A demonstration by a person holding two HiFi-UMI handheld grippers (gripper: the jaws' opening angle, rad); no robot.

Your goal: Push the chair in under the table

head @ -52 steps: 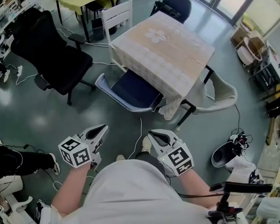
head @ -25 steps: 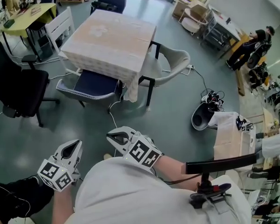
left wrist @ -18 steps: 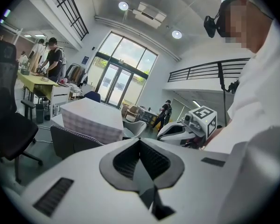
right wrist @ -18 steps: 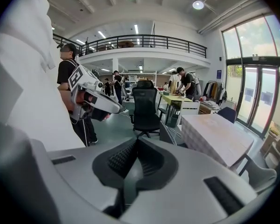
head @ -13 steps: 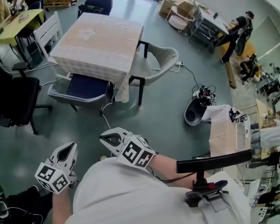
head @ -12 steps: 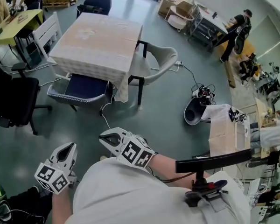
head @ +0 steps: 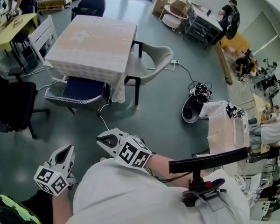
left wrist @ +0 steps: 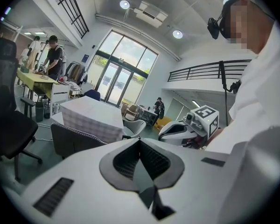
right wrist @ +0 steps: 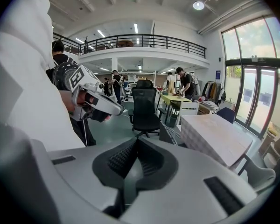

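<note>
The table [head: 91,38] with a beige cloth stands at the upper left of the head view. A blue-seated chair [head: 77,90] sits partly under its near side, and a pale shell chair [head: 151,62] is at its right side. Both grippers hang close to my body, well short of the chairs and touching nothing. My left gripper [head: 64,149] is shut and empty; its own view shows the jaws [left wrist: 140,141] closed, with the table [left wrist: 91,118] and chair back [left wrist: 72,139] beyond. My right gripper [head: 102,138] is shut and empty too [right wrist: 137,141].
A black office chair [head: 9,106] stands left of the blue chair, with a yellow table [head: 9,24] and white chair [head: 42,36] behind it. A cable [head: 102,120] runs across the floor. Dark equipment with cables [head: 196,106] lies at the right. People stand at the far right.
The head view has swung right and drawn back, so the table and chairs sit farther off at the upper left. Both grippers stay shut by my body.
</note>
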